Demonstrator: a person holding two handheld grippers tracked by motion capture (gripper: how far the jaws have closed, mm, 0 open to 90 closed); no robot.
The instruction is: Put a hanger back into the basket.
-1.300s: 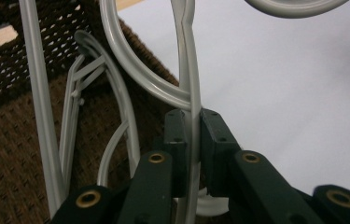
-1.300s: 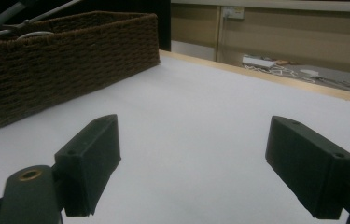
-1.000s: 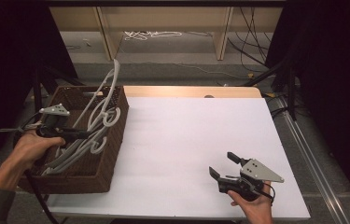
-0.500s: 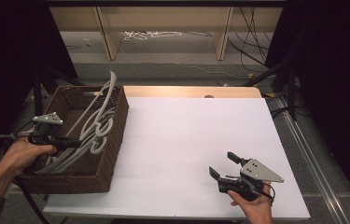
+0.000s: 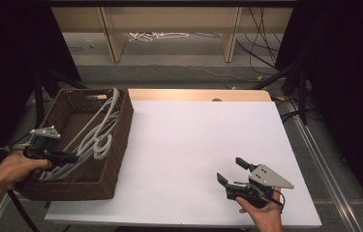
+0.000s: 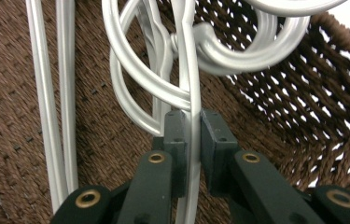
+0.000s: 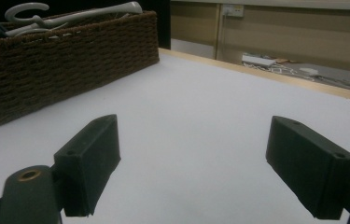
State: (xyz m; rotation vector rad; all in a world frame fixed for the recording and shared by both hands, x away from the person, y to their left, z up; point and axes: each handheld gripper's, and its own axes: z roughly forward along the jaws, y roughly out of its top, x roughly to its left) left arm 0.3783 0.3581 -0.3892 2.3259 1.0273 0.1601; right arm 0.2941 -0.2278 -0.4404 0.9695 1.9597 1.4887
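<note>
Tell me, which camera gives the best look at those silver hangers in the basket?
The left gripper view: the hangers fill it close up, and the left gripper is shut on one bar. The high view shows the hangers small, piled in the basket. The right gripper view catches hook tips above the rim.

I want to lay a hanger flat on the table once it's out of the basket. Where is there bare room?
The white table top is bare from the basket across to its right edge. The right gripper, jaws open, sits near the front right corner. The basket is crowded: grey hangers lie tangled inside, and the left gripper is shut on one hanger.
</note>
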